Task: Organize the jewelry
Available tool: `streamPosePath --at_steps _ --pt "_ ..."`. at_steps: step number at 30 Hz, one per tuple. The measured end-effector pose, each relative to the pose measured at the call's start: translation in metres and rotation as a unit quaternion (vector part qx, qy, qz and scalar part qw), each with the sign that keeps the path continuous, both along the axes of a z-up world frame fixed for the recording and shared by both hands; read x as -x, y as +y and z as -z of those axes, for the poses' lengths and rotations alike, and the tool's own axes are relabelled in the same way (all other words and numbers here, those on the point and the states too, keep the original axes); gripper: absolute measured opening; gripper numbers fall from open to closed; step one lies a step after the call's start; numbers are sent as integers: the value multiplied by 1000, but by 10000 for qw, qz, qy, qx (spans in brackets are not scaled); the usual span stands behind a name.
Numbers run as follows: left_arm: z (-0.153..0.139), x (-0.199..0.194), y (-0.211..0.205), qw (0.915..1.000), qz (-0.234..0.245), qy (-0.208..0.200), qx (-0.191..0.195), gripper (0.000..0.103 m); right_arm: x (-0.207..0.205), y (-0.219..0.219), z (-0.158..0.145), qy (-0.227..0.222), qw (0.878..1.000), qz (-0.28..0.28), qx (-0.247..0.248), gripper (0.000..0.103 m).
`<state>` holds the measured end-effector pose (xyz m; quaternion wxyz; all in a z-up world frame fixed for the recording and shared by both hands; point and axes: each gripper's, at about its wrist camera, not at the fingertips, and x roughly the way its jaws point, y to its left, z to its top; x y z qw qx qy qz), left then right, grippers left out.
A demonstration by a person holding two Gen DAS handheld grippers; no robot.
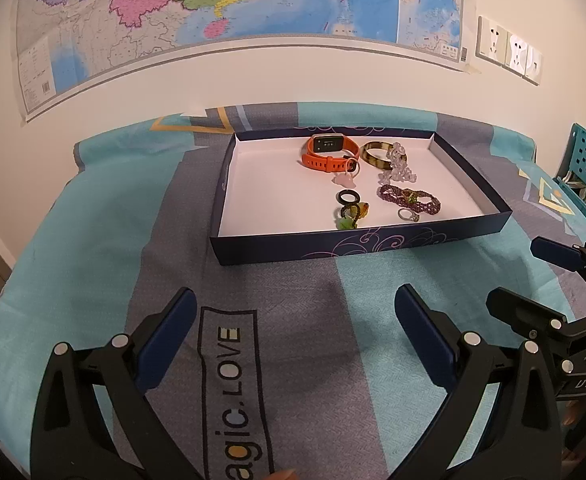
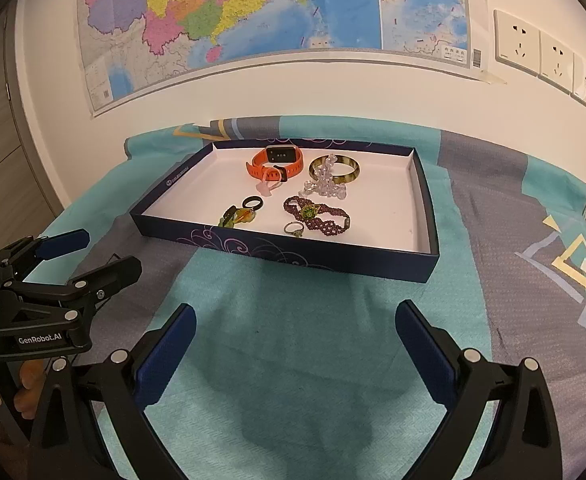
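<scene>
**Both tongs spread and empty, all the jewelry lying in the tray**

The dark-blue tray [image 2: 229,246] is the landmark. It sits on the patterned cloth [image 2: 293,340], and every piece in view lies on its white floor. At the far side of the tray are the orange watch [image 2: 273,164] and, just beside it, the amber bangle [image 2: 335,170], with the clear bead string [image 2: 325,186] draped across the bangle. Toward the tray's near wall lie the purple beaded bracelet [image 2: 317,214], the silver ring [image 2: 294,229], the black ring [image 2: 252,203] and a green-and-amber charm cluster [image 2: 237,216]. A pale pink charm [image 2: 267,189] touches the watch strap.

The left gripper [image 1: 295,324] and right gripper [image 2: 295,336] both hover over the cloth short of the tray's near wall, fingers spread wide, holding nothing.

This fits either a collected tray or a jumble awaiting sorting; the pictures do not settle which.

For any pick here, I judge small flat rings need a low, near-vertical approach so the pads close around the band rather than skid over it. The bead string is tangled with the bangle, so lifting either risks dragging the other. The near wall also calls for a reach from above.
</scene>
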<state>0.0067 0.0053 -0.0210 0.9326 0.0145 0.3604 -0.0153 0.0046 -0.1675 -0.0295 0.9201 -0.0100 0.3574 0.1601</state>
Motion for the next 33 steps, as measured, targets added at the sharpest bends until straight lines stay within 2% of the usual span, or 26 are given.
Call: streamPosePath --at_steps 33 --pt "4 -1 1 10000 -23 52 21 97 -1 -1 3 54 10000 19 1 96"
